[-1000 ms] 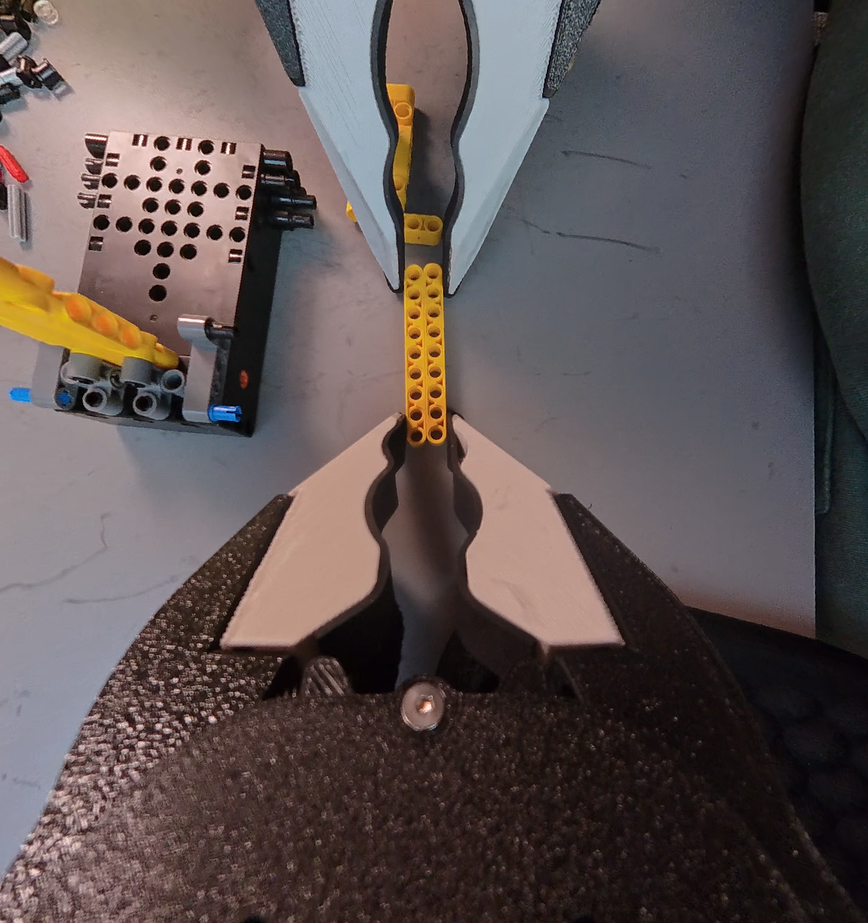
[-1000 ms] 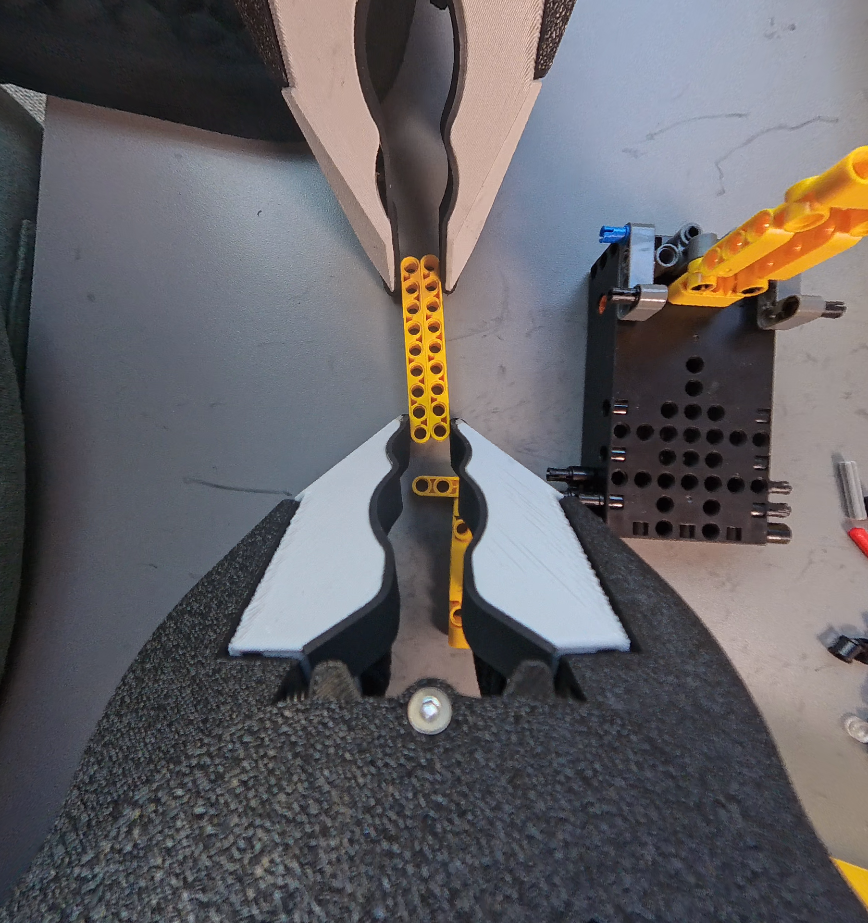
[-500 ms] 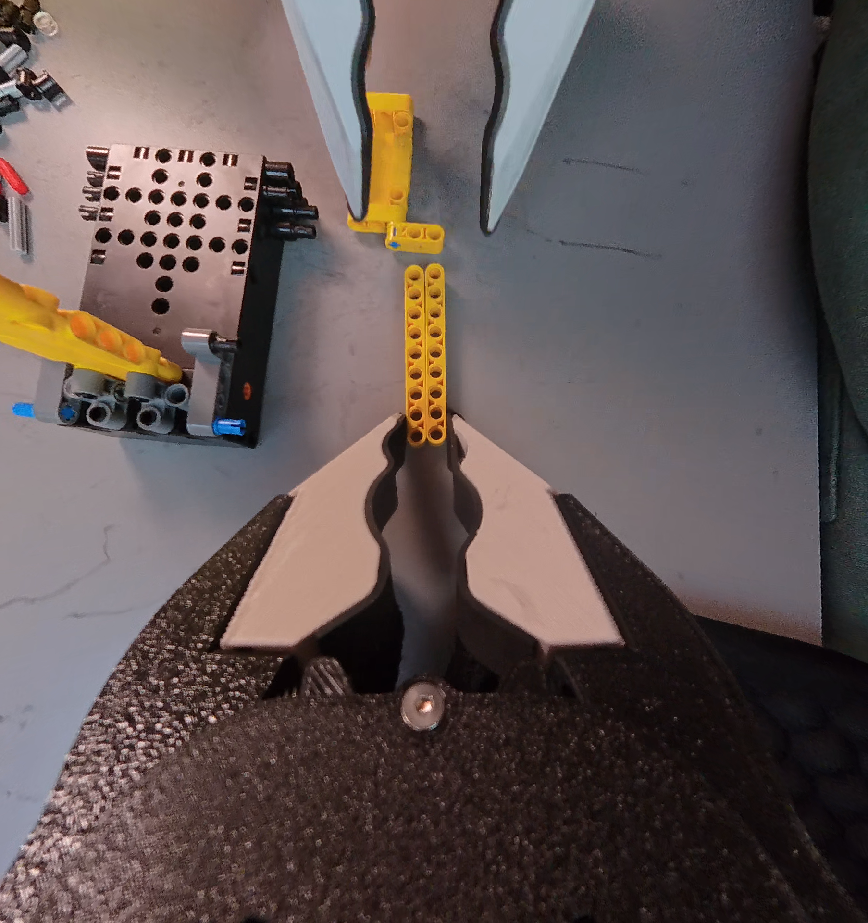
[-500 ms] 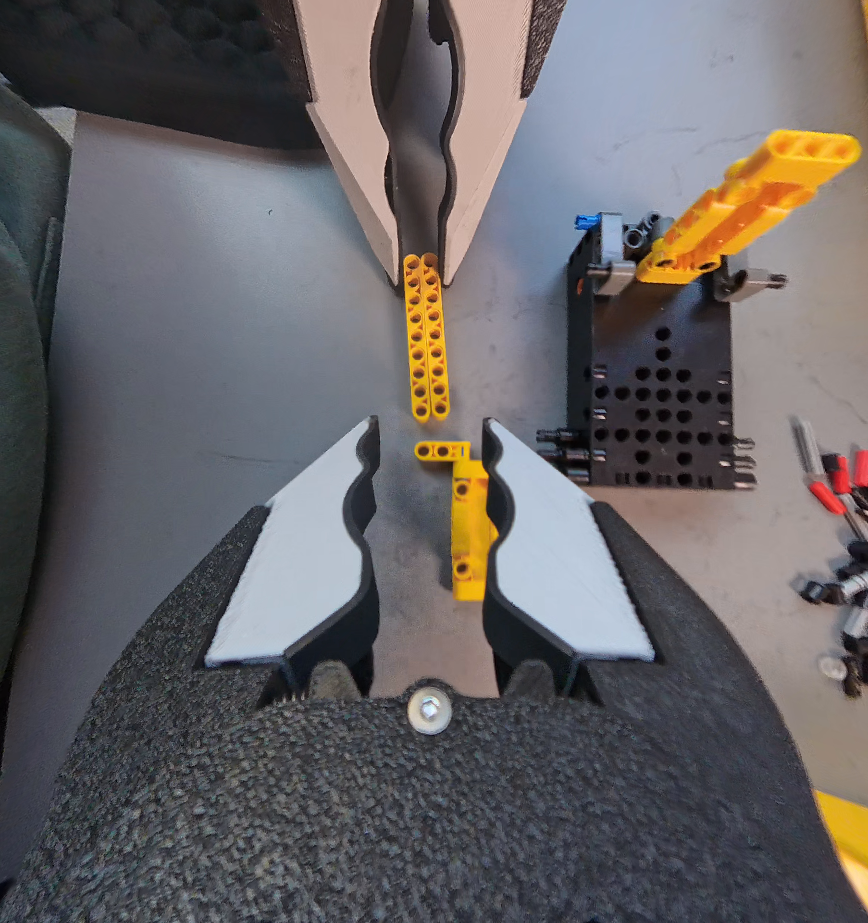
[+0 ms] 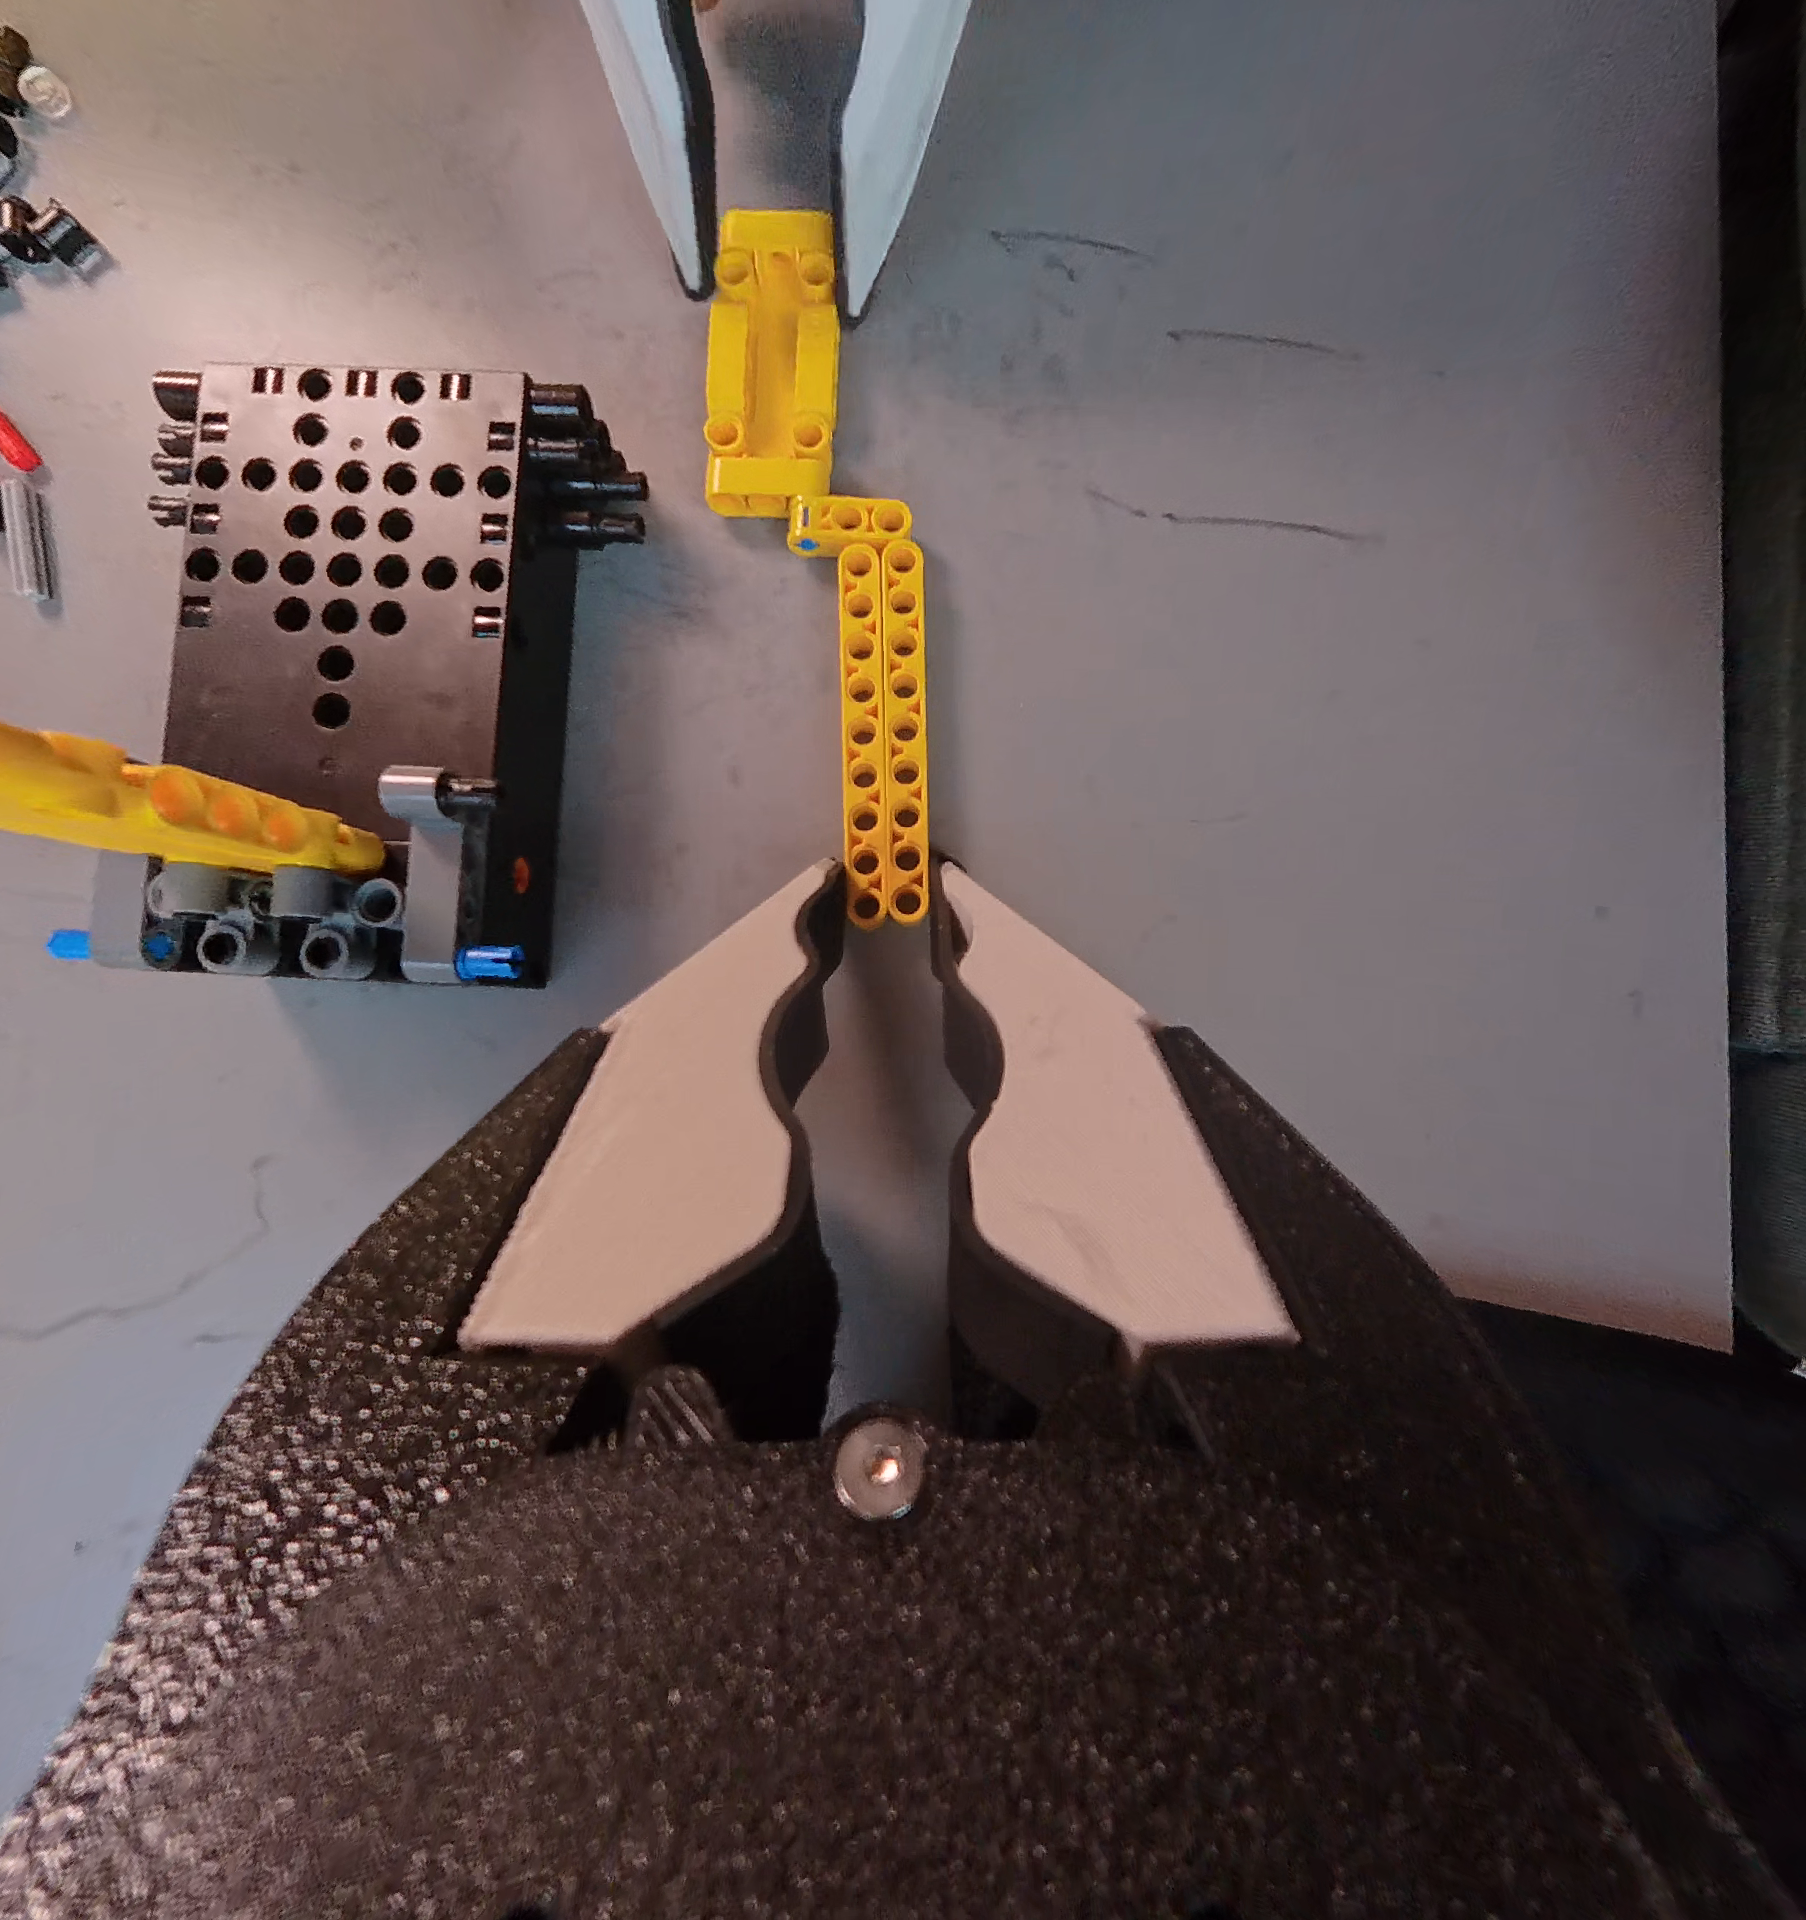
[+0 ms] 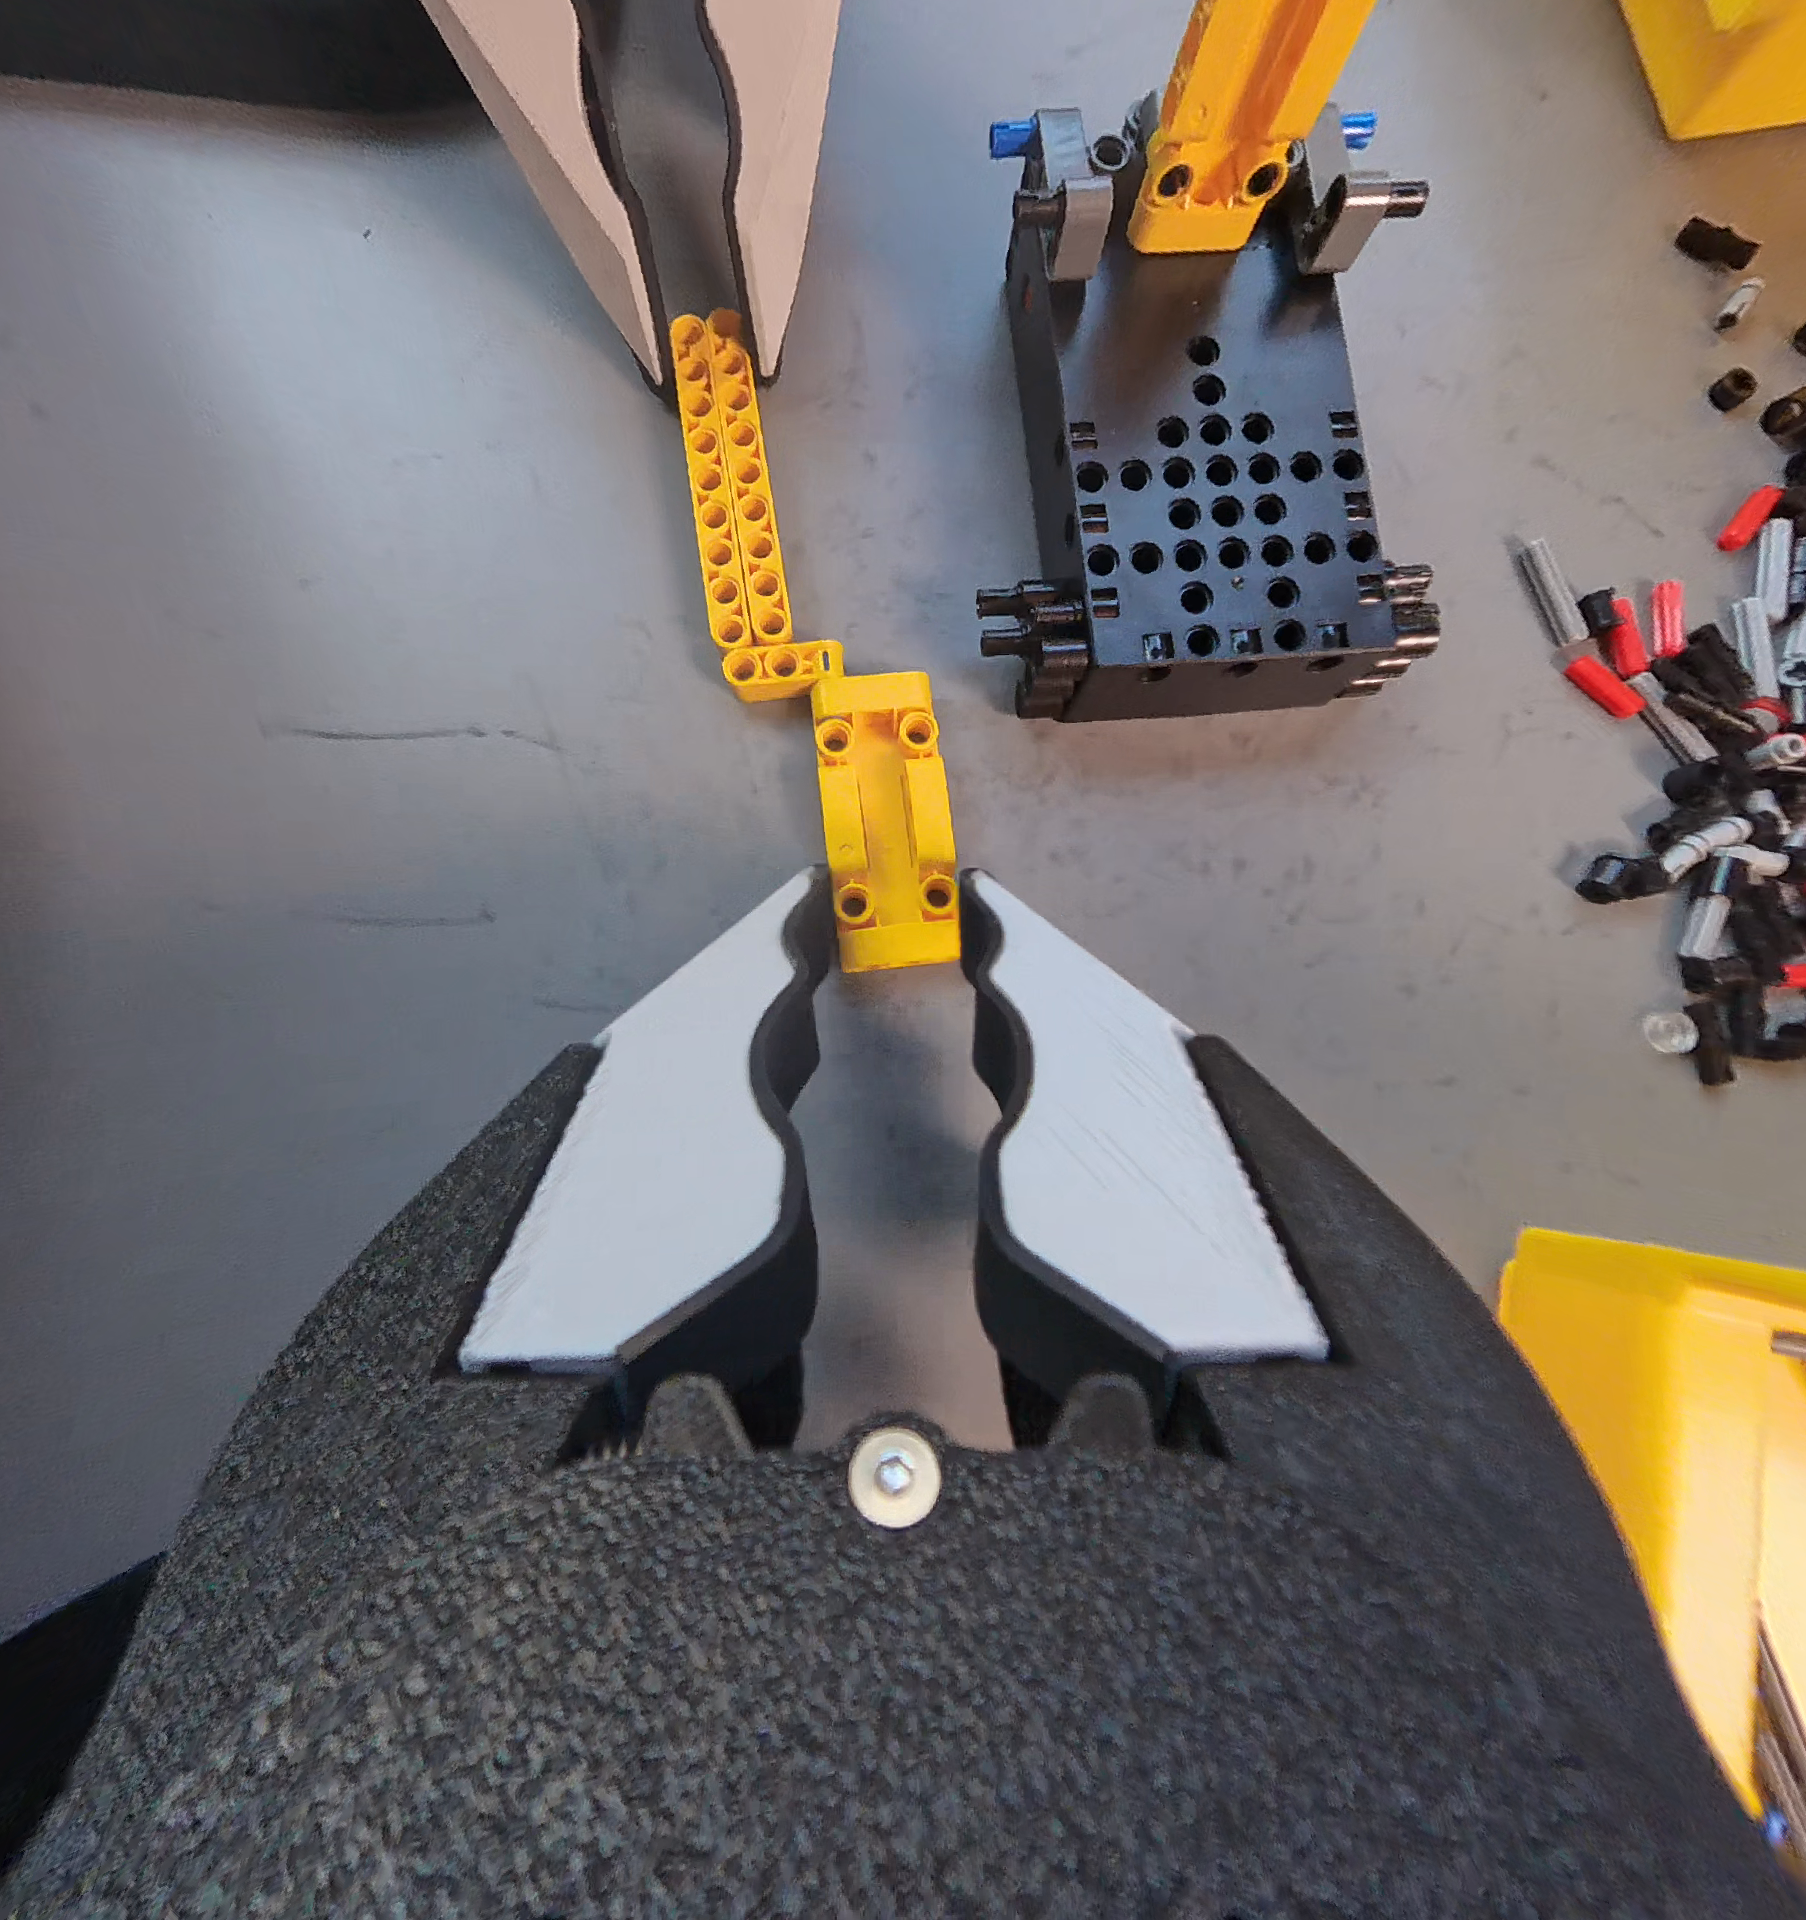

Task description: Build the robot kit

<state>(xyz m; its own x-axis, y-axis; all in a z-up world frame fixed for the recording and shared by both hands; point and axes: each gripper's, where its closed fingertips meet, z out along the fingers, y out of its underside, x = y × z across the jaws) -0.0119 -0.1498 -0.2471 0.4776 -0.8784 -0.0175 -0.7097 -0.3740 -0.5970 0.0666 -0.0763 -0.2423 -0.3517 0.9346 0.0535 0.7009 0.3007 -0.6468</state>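
My left gripper (image 5: 886, 883) is shut on the near end of a pair of long yellow holed beams (image 5: 885, 727) lying on the grey table. At the beams' far end, a small yellow connector (image 5: 857, 516) touches them and joins a yellow channel block (image 5: 772, 353). My right gripper (image 6: 891, 883) has its fingertips pressed against both sides of that block (image 6: 886, 821). The beams (image 6: 733, 488) and connector (image 6: 779, 662) lie beyond it. The left gripper (image 6: 712, 364) shows at the top of the right wrist view. The right gripper (image 5: 774, 301) shows at the top of the left wrist view.
A black perforated block (image 5: 348, 582) with grey fittings and a raised yellow arm (image 5: 151, 805) stands beside the beams, and also shows in the right wrist view (image 6: 1211, 499). A pile of small pins (image 6: 1761, 779) lies farther out. A yellow bin (image 6: 1657, 1403) is at lower right. Dark green fabric (image 5: 1803, 520) borders the table edge. Spacing between my two grippers at the tips: around 12 centimetres.
My right gripper let go of the beams' far end, opened, drew back and closed around the yellow block. The block now shows its wide face, and its connector touches the beams. The left gripper stayed put.
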